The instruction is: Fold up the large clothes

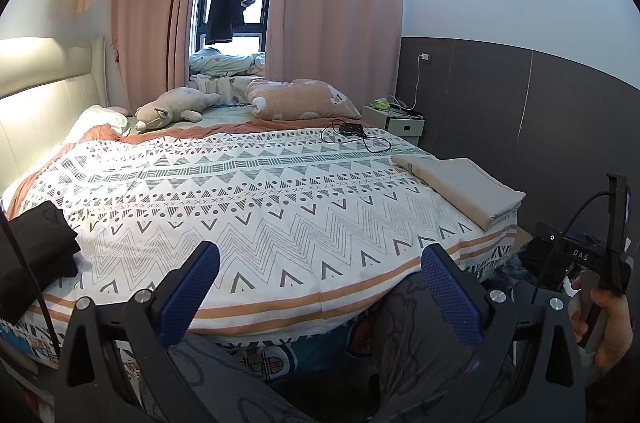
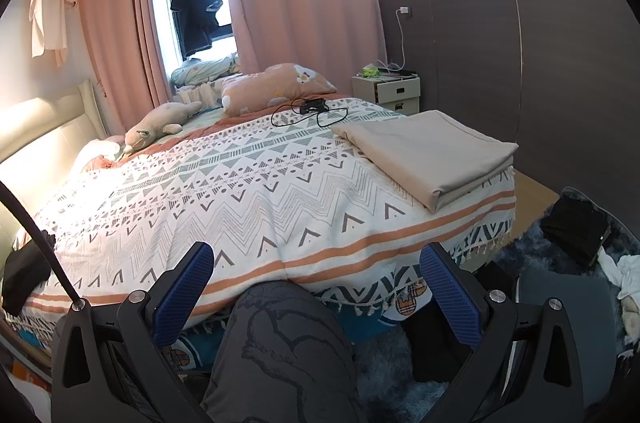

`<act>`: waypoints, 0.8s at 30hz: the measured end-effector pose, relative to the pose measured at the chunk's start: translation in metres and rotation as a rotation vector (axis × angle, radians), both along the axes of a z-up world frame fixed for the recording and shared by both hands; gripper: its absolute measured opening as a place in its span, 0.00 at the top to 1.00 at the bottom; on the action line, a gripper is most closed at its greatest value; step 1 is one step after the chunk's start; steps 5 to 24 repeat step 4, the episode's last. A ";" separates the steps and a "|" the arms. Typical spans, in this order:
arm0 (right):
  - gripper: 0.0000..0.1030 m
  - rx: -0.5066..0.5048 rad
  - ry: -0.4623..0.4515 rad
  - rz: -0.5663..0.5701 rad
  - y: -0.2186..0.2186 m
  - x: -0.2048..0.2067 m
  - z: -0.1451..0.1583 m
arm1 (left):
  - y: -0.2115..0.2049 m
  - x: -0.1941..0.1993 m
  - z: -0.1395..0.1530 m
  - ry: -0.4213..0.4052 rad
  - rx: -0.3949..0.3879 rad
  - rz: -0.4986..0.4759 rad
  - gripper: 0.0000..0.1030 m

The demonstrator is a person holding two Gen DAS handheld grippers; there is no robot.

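Observation:
A folded beige cloth (image 1: 464, 189) lies on the bed's near right corner, also seen as the beige cloth (image 2: 430, 153) in the right wrist view. A dark folded garment (image 1: 34, 245) sits at the bed's left edge; in the right wrist view the dark garment (image 2: 24, 273) shows at far left. My left gripper (image 1: 320, 263) hangs open before the bed's foot, holding nothing. My right gripper (image 2: 316, 261) is open too, empty, above a person's knee in grey patterned trousers (image 2: 280, 343). A hand (image 1: 604, 319) grips the right tool's handle.
The bed carries a white patterned blanket (image 1: 248, 191), a plush toy (image 1: 172, 109), a pink pillow (image 1: 300, 99) and a black device with cable (image 1: 352, 131). A nightstand (image 2: 394, 91) stands by the dark wall. Clothes lie on a blue rug (image 2: 576, 255) at right.

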State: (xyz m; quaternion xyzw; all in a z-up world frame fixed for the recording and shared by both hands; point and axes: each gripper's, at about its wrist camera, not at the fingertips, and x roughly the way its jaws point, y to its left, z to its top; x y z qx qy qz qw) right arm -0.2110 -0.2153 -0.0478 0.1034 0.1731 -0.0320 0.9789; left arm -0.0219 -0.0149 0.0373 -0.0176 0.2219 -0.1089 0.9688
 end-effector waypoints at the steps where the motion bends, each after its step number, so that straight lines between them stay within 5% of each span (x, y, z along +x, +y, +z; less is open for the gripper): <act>1: 0.00 0.001 0.002 0.000 0.000 0.000 0.000 | 0.000 -0.001 0.000 -0.001 -0.001 0.000 0.00; 24: 0.00 0.001 0.000 -0.002 0.000 -0.002 0.002 | 0.000 -0.005 -0.001 -0.006 -0.004 -0.003 0.00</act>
